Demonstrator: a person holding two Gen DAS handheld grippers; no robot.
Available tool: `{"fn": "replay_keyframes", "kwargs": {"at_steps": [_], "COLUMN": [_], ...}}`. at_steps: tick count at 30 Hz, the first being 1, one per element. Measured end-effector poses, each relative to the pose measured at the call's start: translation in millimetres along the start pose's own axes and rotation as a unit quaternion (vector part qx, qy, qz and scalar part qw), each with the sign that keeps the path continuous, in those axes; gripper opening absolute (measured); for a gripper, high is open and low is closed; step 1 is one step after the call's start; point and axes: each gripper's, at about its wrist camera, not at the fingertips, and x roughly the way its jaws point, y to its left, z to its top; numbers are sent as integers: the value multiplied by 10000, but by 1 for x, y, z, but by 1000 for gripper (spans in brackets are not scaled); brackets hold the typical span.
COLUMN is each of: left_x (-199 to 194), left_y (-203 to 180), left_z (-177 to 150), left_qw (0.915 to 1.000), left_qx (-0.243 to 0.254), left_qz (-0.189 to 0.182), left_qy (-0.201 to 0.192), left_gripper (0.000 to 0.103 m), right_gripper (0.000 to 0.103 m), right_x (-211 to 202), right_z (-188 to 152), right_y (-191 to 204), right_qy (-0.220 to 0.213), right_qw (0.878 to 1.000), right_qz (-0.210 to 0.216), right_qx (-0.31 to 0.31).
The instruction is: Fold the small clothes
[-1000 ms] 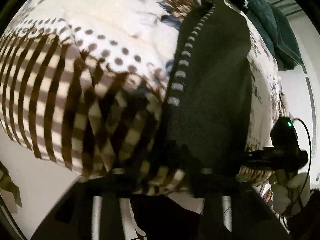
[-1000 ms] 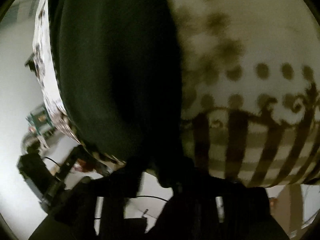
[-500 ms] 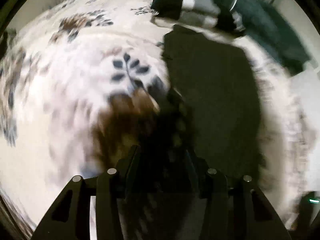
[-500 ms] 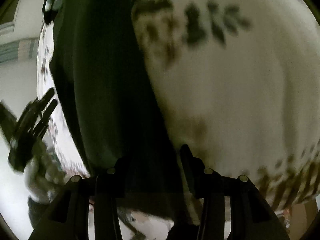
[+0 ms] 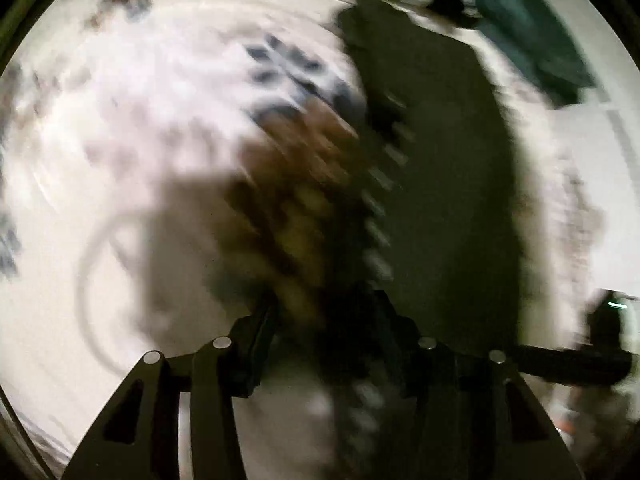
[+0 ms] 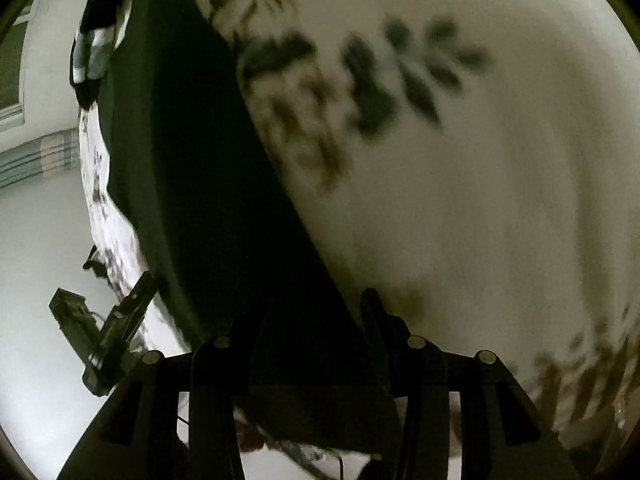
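A dark, nearly black fabric garment [image 5: 444, 184] with a row of pale dashes along one edge lies stretched across the cream bedspread [image 5: 132, 128] printed with brown and blue-grey leaves. The left hand-held gripper [image 5: 332, 320] appears clenched on the near dashed edge, though motion blur leaves this uncertain. The right hand-held gripper [image 6: 312, 320] is grasping the garment's other near corner, dark cloth filling the gap between its fingers. Further off, at the bed's far edge, sit a black-and-grey striped bundle [image 6: 94, 40] and a heap of teal cloth [image 5: 528, 28].

The step in hand looks like carrying the near hem over toward the far end. Doing it well probably means keeping both corners level and equally taut, so the fold line runs straight, then lowering them together onto matching edges before letting go.
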Motion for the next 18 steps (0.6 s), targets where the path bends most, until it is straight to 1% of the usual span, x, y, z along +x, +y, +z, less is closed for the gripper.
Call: {"fn": "replay_keyframes", "kwargs": {"at_steps": [2, 5, 7, 8, 9, 10, 12, 14, 15, 16, 17, 18], "left_x": [0, 11, 16, 18, 20, 25, 27, 23, 19, 14, 10, 9], "left_y": [3, 13, 18, 21, 22, 21, 14, 9, 9, 9, 13, 15], "left_z": [-34, -90, -119, -135, -144, -155, -170, -169, -166, -167, -170, -163], "left_qw": [9978, 9918, 9872, 9840, 9817, 9792, 9800, 9834, 9843, 9864, 9869, 9866], "left_qx": [-50, -180, -327, -433, -500, -559, -504, -460, -506, -548, -600, -658], "left_qz": [-551, -836, -1043, -1238, -1361, -1483, -1459, -1360, -1353, -1260, -1222, -1254], "left_qy": [357, 949, 1161, 1210, 1238, 1266, 1257, 1109, 1010, 898, 861, 816], "left_gripper": [49, 50, 51, 54, 61, 64, 64, 62, 51, 17, 11, 10], "right_gripper": [46, 46, 46, 46, 46, 46, 46, 46, 46, 44, 23, 13], "right_x": [8, 24, 39, 45, 53, 60, 74, 81, 82, 82, 80, 79], "right_z": [-20, -52, -69, -74, -81, -85, -90, -93, -94, -94, -96, -98], "right_y": [-13, -31, -44, -48, -53, -55, -58, -54, -51, -48, -45, -39], "right_qy": [294, 716, 1054, 1174, 1294, 1377, 1526, 1575, 1544, 1501, 1444, 1420], "right_qw": [9996, 9974, 9944, 9929, 9912, 9897, 9867, 9852, 9857, 9864, 9874, 9870], "right_qz": [-31, -72, 75, 171, 285, 388, 565, 679, 673, 663, 646, 746], "right_qx": [11, 54, 81, 72, 70, 69, 67, 20, -11, -21, -51, -68]}}
